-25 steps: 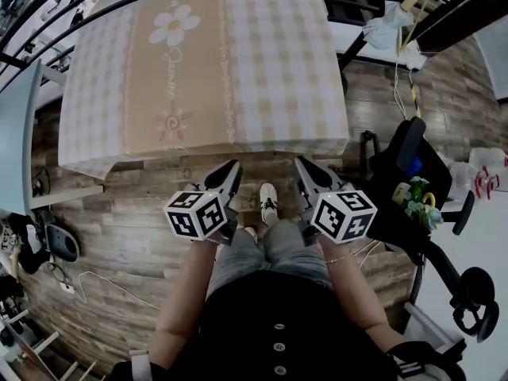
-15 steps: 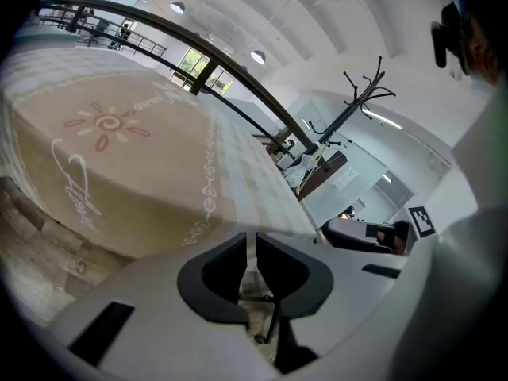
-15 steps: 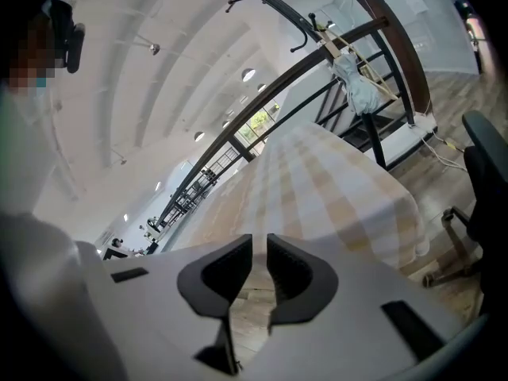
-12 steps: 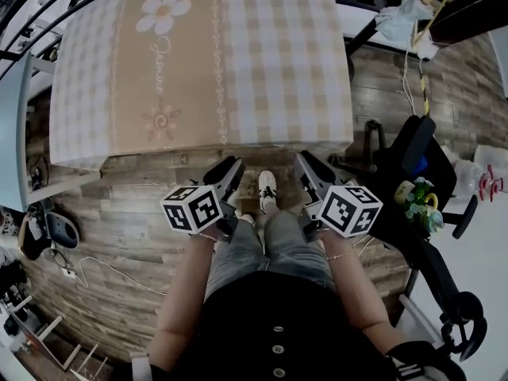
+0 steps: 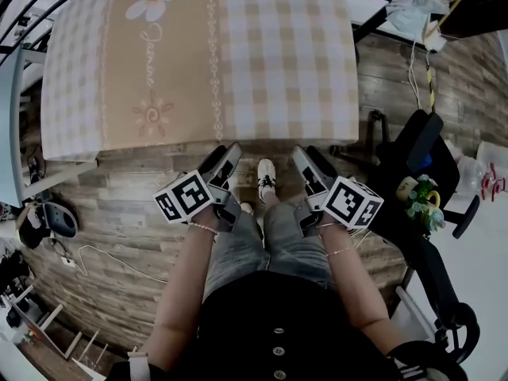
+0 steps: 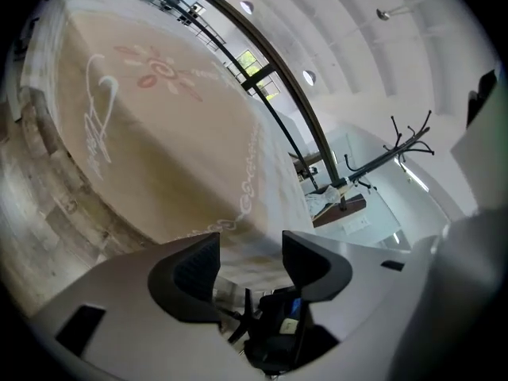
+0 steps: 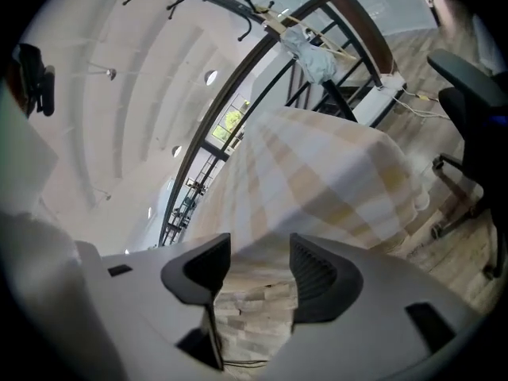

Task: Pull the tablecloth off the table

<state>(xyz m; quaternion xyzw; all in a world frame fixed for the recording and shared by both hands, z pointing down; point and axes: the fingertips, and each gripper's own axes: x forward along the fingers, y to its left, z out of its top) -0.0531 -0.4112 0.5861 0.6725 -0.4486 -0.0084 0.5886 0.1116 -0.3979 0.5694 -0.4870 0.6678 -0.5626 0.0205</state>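
The tablecloth (image 5: 198, 62), beige and white checks with a tan band and flower prints, lies spread over the table, its near edge hanging just ahead of both grippers. My left gripper (image 5: 222, 159) points at that edge with its jaws opening, and no pad presses on anything. In the left gripper view the cloth (image 6: 159, 149) shows beyond the parted left gripper (image 6: 250, 252). My right gripper (image 5: 308, 155) is beside it, jaws likewise opening and empty. The right gripper view has the checked cloth (image 7: 333, 181) past the right gripper (image 7: 259, 259).
A black office chair (image 5: 421, 181) carrying small items stands close on the right. The person's shoe (image 5: 267, 179) is between the grippers on the wood floor (image 5: 119, 213). Cables (image 5: 87, 260) trail at lower left. A pale table edge (image 5: 12, 125) is at far left.
Both grippers went from shut to open. The table has come closer in the head view, and the gripper tips now sit nearer the cloth's hanging edge.
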